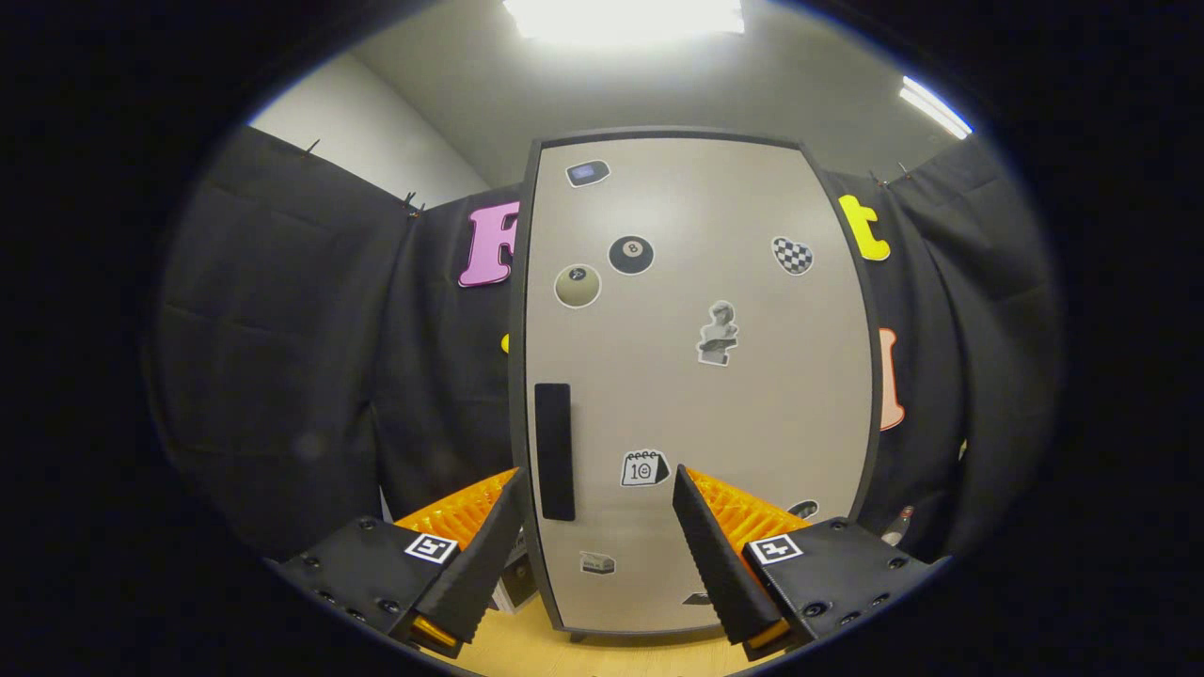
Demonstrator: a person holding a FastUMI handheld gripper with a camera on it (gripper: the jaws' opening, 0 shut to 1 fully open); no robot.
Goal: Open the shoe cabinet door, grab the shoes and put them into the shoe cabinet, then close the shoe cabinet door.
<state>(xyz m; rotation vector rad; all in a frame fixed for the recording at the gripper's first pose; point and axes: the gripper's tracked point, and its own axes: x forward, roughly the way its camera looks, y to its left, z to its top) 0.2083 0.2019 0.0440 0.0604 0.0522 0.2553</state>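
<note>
With the gripper (597, 480) jaws apart, align them squarely around the door handle (554, 451) of the closed shoe cabinet (696, 395) before clamping.

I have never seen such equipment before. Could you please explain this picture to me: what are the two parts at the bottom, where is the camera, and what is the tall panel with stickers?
The camera rides on a hand-held gripper and looks forward along its two fingers, the two toothed wedges at the bottom. They stand apart and hold nothing, so the gripper is open. The wide lens bends straight lines. Just ahead stands the shoe cabinet; its pale door is closed and carries several stickers, such as an eight-ball sticker. The dark upright bar near the door's left edge is probably the handle, just beyond the left finger. The cabinet stands on a wooden floor, with black cloth behind it.
</note>
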